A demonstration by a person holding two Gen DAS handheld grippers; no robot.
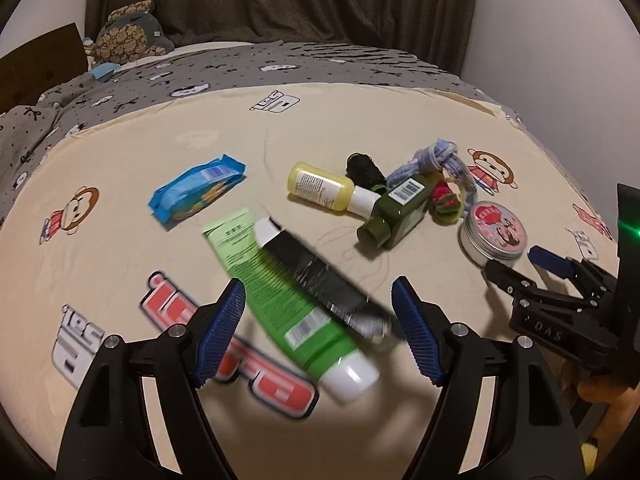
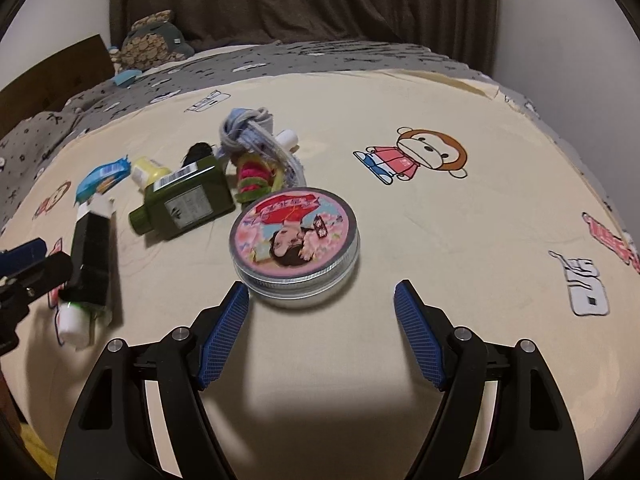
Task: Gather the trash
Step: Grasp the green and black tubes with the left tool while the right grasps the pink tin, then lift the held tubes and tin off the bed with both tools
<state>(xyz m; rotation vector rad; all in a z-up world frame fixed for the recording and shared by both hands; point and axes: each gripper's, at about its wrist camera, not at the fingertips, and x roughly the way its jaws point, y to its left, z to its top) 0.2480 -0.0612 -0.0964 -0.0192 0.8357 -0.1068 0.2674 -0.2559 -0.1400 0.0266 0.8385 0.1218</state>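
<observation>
A green tube (image 1: 280, 300) with a white cap lies on the cream sheet, a black box (image 1: 320, 280) across it. My left gripper (image 1: 318, 300) is open around both. A blue snack wrapper (image 1: 198, 192), a yellow bottle (image 1: 324, 188), a dark green bottle (image 1: 396, 212) and a round pink-lidded tin (image 1: 494, 234) lie beyond. My right gripper (image 2: 322, 300) is open, just in front of the tin (image 2: 294, 236). The right gripper also shows at the right edge of the left wrist view (image 1: 516, 260).
A knotted blue-grey rope (image 2: 252, 132), a pink-green woolly item (image 2: 254, 180) and a small black object (image 1: 362, 168) lie by the bottles. A grey patterned blanket (image 1: 240, 68), a plush toy (image 1: 128, 32) and a dark curtain (image 1: 280, 0) are behind.
</observation>
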